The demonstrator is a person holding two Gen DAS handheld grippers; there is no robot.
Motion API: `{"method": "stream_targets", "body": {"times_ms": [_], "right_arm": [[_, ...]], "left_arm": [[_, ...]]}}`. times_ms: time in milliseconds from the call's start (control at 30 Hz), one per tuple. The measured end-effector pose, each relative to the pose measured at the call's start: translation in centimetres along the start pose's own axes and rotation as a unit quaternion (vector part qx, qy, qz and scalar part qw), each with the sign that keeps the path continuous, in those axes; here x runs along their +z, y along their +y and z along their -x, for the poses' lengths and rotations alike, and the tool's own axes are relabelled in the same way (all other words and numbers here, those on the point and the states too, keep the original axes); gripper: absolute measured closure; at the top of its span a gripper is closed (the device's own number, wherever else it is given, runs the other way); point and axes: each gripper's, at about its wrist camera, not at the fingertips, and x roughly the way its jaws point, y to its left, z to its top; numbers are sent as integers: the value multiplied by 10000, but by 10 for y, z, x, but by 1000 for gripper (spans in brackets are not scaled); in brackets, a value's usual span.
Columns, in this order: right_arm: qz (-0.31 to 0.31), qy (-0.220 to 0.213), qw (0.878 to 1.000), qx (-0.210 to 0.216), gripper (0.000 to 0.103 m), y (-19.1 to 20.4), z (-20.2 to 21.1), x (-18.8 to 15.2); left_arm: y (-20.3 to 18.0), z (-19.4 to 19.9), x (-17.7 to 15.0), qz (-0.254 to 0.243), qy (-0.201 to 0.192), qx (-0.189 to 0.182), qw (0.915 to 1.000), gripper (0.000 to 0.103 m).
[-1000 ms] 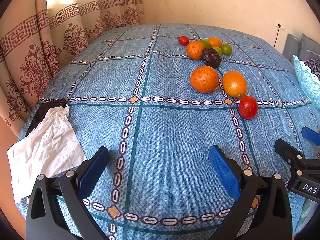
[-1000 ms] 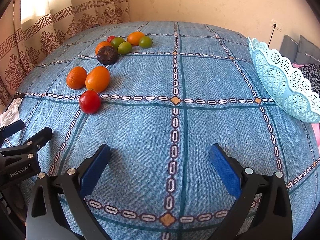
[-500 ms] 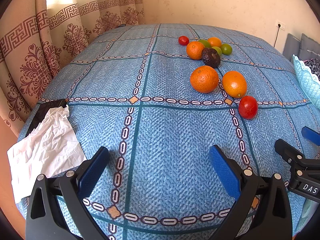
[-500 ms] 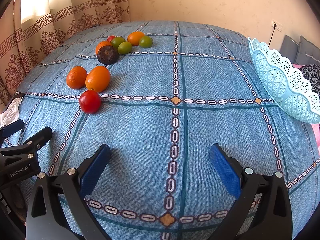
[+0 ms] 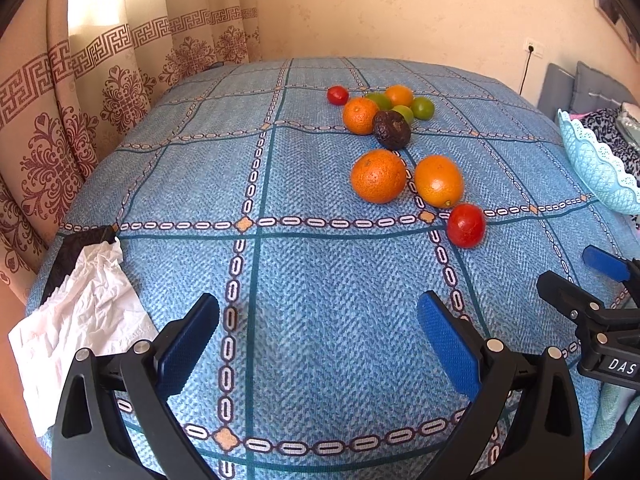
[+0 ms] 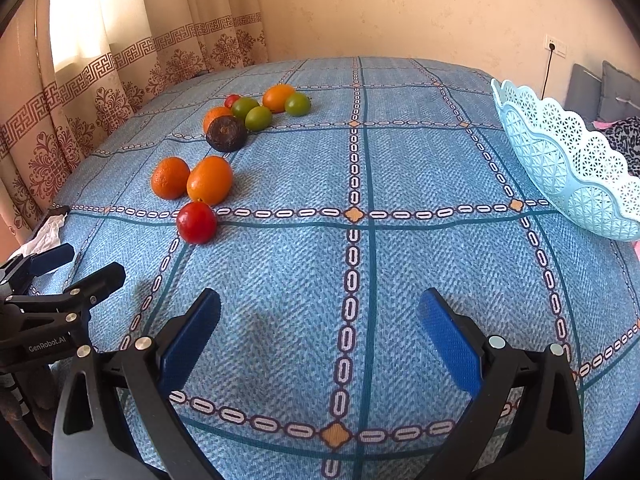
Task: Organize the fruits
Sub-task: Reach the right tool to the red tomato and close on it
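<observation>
Left gripper point(image 5: 318, 340) spread wide, blue-padded fingers point(image 5: 188, 344) apart, nothing between them. Right gripper point(image 6: 320, 340) likewise wide, fingers point(image 6: 450, 344) empty. Both held low, side by side, pointing forward, level with each other.

Black plastic frames on both, left gripper point(image 5: 318, 338) and right gripper point(image 6: 320, 336), with flat blue pads point(image 5: 448, 344) lining the fingers. Round silver screws at the finger joints. White lettering "GenRobot.AI" and "DAS" printed on the housings.
</observation>
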Motion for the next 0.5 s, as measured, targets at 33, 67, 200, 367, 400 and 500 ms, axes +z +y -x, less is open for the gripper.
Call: {"method": "stream_targets", "body": {"times_ms": [33, 67, 200, 367, 400, 500], "right_arm": [[75, -26, 10000, 0, 2, 3, 1, 1], [165, -48, 9999, -11, 2, 6, 2, 2], [450, -117, 9989, 75, 2, 22, 4, 9], [683, -163, 9973, 229, 18, 41, -1, 21], [742, -142, 9968, 247, 21, 46, -3, 22], [880, -55, 9956, 306, 31, 57, -13, 28]], "left_arm": [[2, 3, 3, -7, -72, 48, 10000, 5], [4, 5, 6, -3, -138, 94, 9999, 5], [13, 17, 21, 46, -386, 155, 9991, 5], [25, 19, 36, 188, -507, 185, 9984, 5], [27, 20, 38, 209, -520, 194, 9982, 5], [31, 20, 42, 221, -577, 229, 9978, 5]]}}
